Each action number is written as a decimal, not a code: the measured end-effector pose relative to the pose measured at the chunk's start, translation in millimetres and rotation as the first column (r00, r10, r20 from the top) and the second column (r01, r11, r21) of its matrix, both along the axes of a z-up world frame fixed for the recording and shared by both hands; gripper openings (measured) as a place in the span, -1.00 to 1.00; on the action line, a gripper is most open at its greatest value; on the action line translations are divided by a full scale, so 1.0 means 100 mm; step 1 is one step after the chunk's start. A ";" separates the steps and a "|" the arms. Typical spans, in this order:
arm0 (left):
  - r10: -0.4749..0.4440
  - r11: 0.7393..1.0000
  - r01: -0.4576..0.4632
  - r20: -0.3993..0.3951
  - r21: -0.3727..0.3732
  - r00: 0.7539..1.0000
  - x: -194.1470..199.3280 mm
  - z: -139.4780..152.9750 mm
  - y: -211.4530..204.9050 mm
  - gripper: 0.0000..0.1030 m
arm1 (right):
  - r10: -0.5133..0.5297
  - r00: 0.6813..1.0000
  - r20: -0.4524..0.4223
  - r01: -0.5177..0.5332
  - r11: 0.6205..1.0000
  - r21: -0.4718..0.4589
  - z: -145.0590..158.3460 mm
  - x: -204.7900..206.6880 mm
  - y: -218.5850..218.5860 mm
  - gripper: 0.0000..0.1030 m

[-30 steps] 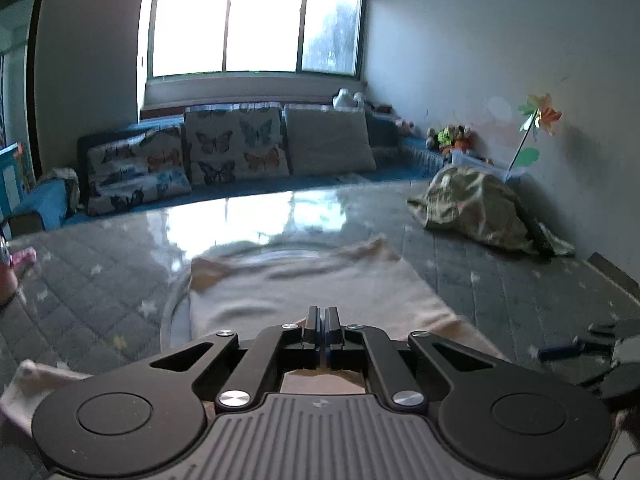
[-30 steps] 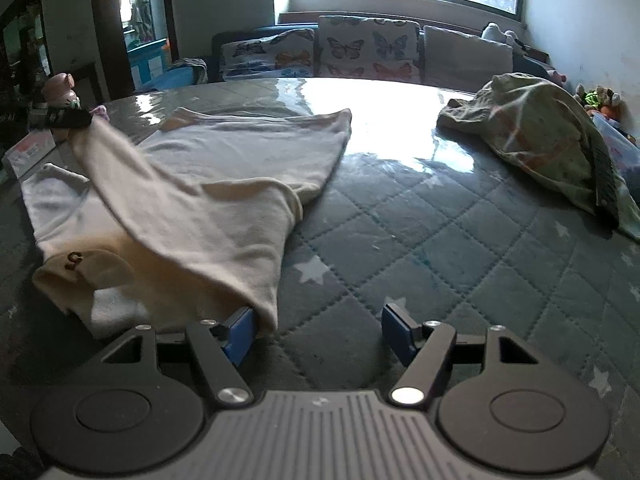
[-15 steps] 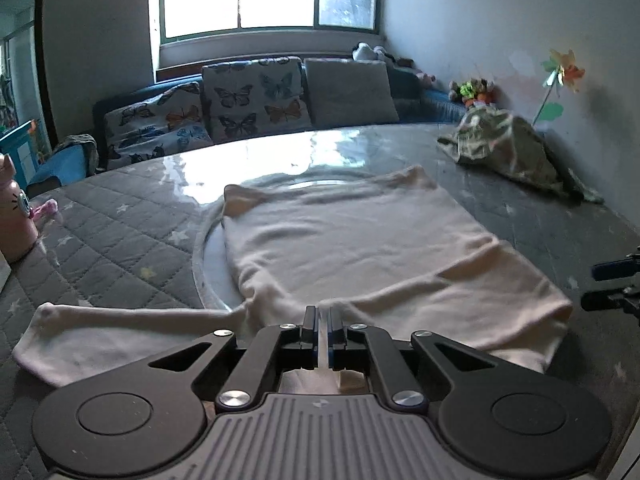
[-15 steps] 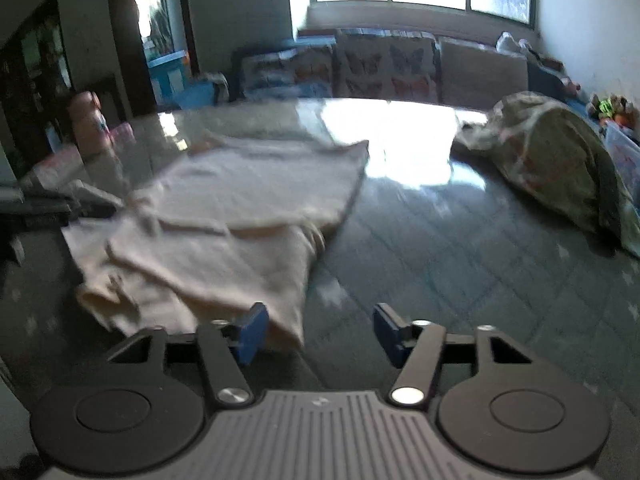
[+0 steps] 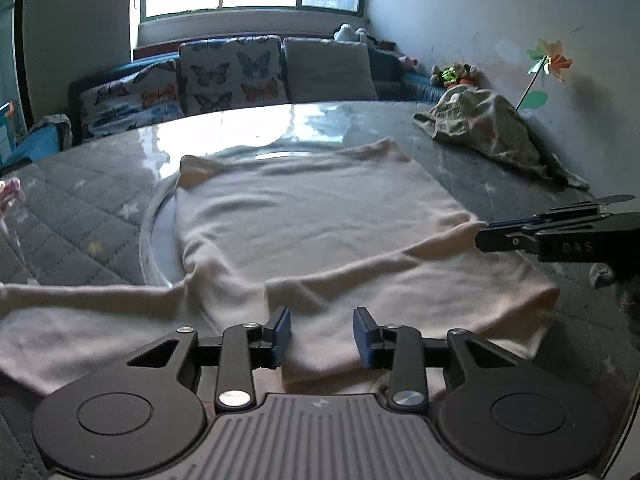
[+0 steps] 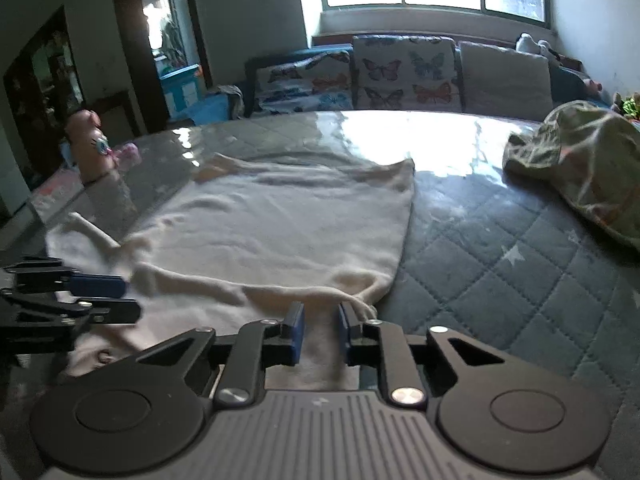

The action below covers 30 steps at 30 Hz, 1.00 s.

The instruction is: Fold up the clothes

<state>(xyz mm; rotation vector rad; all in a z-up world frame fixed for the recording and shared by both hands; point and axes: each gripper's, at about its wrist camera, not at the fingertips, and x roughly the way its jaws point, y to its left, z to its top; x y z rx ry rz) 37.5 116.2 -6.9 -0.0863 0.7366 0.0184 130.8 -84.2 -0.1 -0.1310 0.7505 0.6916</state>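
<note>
A cream sweater lies spread on the quilted table, with a folded layer across its near part and one sleeve trailing to the left. My left gripper hovers low over the near folded edge. Its jaws are opening, and the cloth lies under them, untouched by the pads. In the right wrist view the sweater fills the middle. My right gripper is over its near right corner. Its jaws are closing with cloth in the gap, and the pads are still apart. Each gripper shows in the other's view: the right gripper and the left gripper.
A crumpled green patterned garment lies at the far right of the table. A pink toy figure stands at the left edge. A glass turntable rim shows under the sweater. A sofa with butterfly cushions is behind.
My left gripper sank and its shut jaws came apart, leaving the folded layer on the sweater. My right gripper moved left onto the sweater's corner and its jaws narrowed.
</note>
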 end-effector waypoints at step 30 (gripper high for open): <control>0.446 0.892 -0.451 0.103 0.034 0.889 -0.61 0.16 1.04 1.00 | 0.087 0.994 0.063 -0.082 0.993 -0.084 -0.05 -0.28 0.25 0.03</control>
